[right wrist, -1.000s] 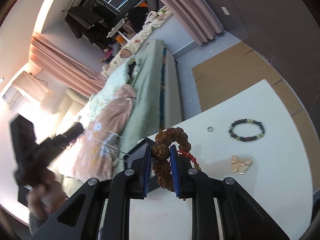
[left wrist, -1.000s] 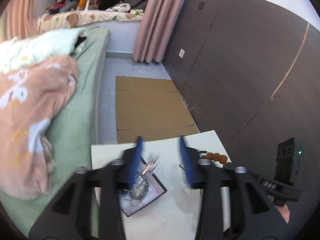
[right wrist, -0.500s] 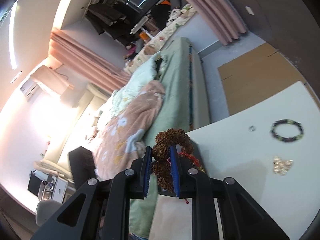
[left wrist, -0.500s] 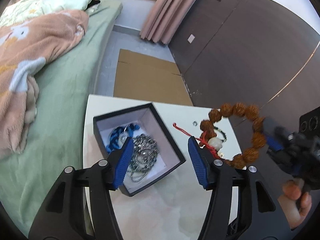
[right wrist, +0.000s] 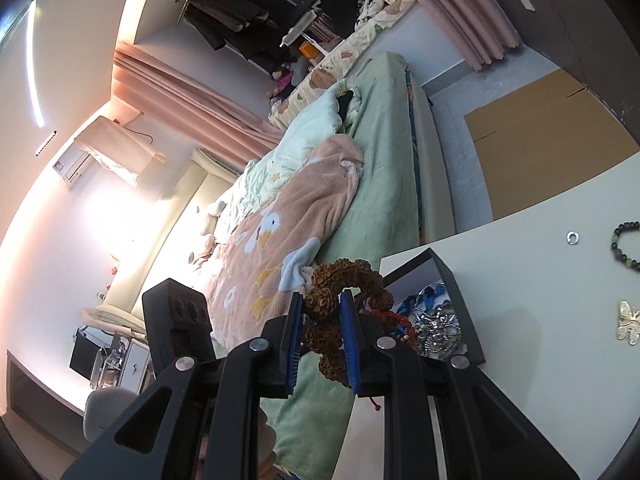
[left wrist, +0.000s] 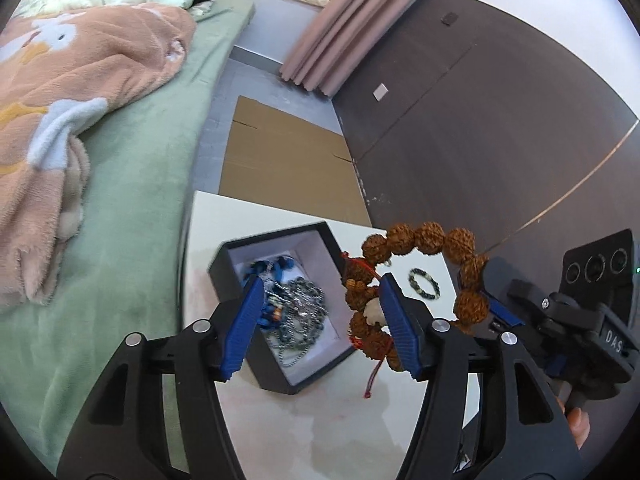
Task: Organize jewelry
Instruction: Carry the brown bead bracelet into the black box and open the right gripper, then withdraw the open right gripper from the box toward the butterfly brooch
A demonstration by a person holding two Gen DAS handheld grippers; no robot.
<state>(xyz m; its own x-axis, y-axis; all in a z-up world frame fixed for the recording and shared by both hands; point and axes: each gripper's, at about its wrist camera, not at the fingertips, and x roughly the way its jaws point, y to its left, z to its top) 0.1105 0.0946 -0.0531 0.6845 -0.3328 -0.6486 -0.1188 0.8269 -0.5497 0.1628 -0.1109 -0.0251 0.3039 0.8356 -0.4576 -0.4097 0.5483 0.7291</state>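
Observation:
My right gripper (right wrist: 320, 340) is shut on a brown seed-bead bracelet (right wrist: 332, 300) with a red cord and holds it in the air beside the black jewelry box (right wrist: 460, 304). In the left wrist view the bracelet (left wrist: 416, 240) hangs just right of the box (left wrist: 236, 256), which holds a blue cord and silver chains (left wrist: 296, 304). My left gripper (left wrist: 320, 328) is open and empty above the box. A dark bead bracelet (left wrist: 424, 284), a small silver ring (right wrist: 573, 237) and a gold butterfly piece (right wrist: 628, 326) lie on the white table (left wrist: 304, 420).
A bed with a green sheet and a peach blanket (left wrist: 80, 92) runs along the table's left side. Flat cardboard (left wrist: 280, 168) lies on the floor beyond the table. A dark panelled wall (left wrist: 500, 120) stands to the right.
My right gripper has carried the seed-bead bracelet leftward to the box. My left gripper has lifted and tilted down over the open box, staying open.

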